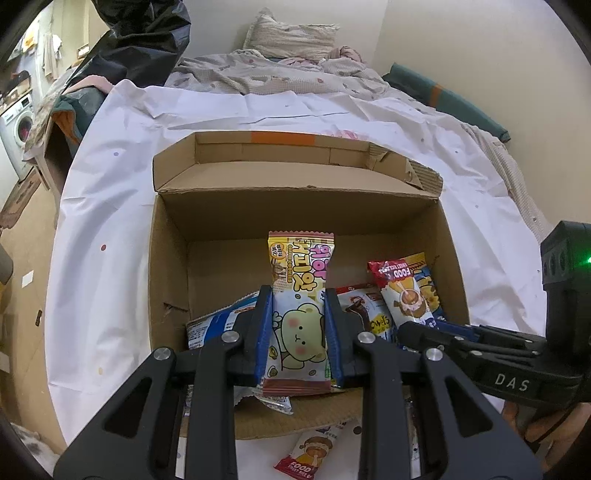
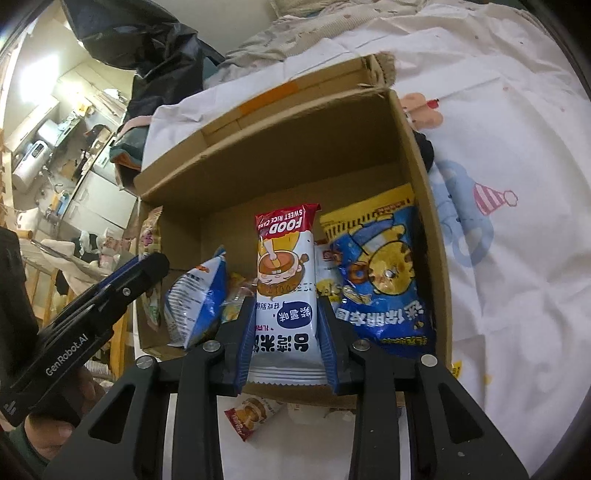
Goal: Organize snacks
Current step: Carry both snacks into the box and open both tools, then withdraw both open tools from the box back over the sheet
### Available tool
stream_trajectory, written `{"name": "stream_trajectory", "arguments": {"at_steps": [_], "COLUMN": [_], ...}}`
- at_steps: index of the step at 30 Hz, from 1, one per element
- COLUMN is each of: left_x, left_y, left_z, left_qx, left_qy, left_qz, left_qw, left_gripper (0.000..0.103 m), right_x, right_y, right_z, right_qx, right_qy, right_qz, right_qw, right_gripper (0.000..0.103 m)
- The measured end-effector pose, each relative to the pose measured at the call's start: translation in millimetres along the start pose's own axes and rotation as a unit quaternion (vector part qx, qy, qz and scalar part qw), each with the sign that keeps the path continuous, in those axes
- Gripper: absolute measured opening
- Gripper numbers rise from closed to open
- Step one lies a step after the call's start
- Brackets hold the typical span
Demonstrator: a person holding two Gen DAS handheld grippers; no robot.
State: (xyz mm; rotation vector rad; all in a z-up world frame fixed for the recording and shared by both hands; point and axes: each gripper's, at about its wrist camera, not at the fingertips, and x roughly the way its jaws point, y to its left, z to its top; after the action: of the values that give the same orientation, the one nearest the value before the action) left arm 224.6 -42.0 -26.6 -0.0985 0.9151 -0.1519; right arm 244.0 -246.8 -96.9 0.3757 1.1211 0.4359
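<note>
you are holding both grippers over the open cardboard box (image 1: 170, 258), which is sitting on a white sheet (image 1: 110, 206) spread across a bed. your left gripper (image 1: 299, 295) is pinching the bear snack packet (image 1: 301, 317) by its sides — fingers narrow, blue pads pressing on the wrapper, packet standing upright above the box floor. your right gripper (image 2: 286, 306) is clamping the sweet rice cake packet (image 2: 286, 280) the same way, just beside the blue tiger bag (image 2: 380, 273) lying against the box's right wall. another rice cake packet (image 1: 310, 454) is lying on the sheet in front of the box. beyond the box a rumpled quilt (image 1: 280, 74) and a pillow (image 1: 291, 35) are lying, and a washing machine (image 1: 18, 125) is standing at the far left — the room is looking cluttered there.
</note>
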Motion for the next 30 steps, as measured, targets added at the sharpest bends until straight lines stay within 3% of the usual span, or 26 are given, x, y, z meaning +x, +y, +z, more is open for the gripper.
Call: {"name": "stream_trajectory", "arguments": {"at_steps": [5, 10, 12, 16, 18, 20, 22, 30], "left_x": [2, -1, -3, -9, -13, -15, -17, -19], "left_y": [-1, -2, -1, 2, 3, 5, 8, 12], "left_z": [-2, -3, -3, -2, -1, 0, 0, -2], "left_qx": [0.0, 0.003, -0.001, -0.007, -0.009, -0.015, -0.021, -0.023], "left_qy": [0.007, 0.001, -0.002, -0.013, -0.018, -0.024, -0.028, -0.028], "left_qz": [-0.003, 0.001, 0.0, -0.009, -0.01, -0.009, -0.014, -0.004], "left_qw": [1.0, 1.0, 1.0, 0.9998, 0.9997, 0.9996, 0.9993, 0.9994], "left_gripper": [0.024, 0.033, 0.048, 0.065, 0.078, 0.083, 0.084, 0.084], "right_x": [-1, 1, 3, 4, 2, -1, -3, -11], "right_y": [-7, -6, -5, -3, -3, -3, -5, -6], "right_z": [1, 1, -1, 1, 2, 3, 4, 7], "right_qx": [0.015, 0.014, 0.011, 0.012, 0.011, 0.012, 0.019, 0.023], "right_qy": [0.002, 0.004, 0.007, 0.002, -0.003, -0.011, -0.016, -0.027], "right_qz": [-0.002, -0.003, -0.004, 0.002, 0.003, 0.0, 0.005, 0.01], "right_qw": [1.0, 1.0, 1.0, 1.0, 1.0, 1.0, 1.0, 0.999], "right_gripper": [0.034, 0.036, 0.036, 0.036, 0.036, 0.044, 0.065, 0.065]}}
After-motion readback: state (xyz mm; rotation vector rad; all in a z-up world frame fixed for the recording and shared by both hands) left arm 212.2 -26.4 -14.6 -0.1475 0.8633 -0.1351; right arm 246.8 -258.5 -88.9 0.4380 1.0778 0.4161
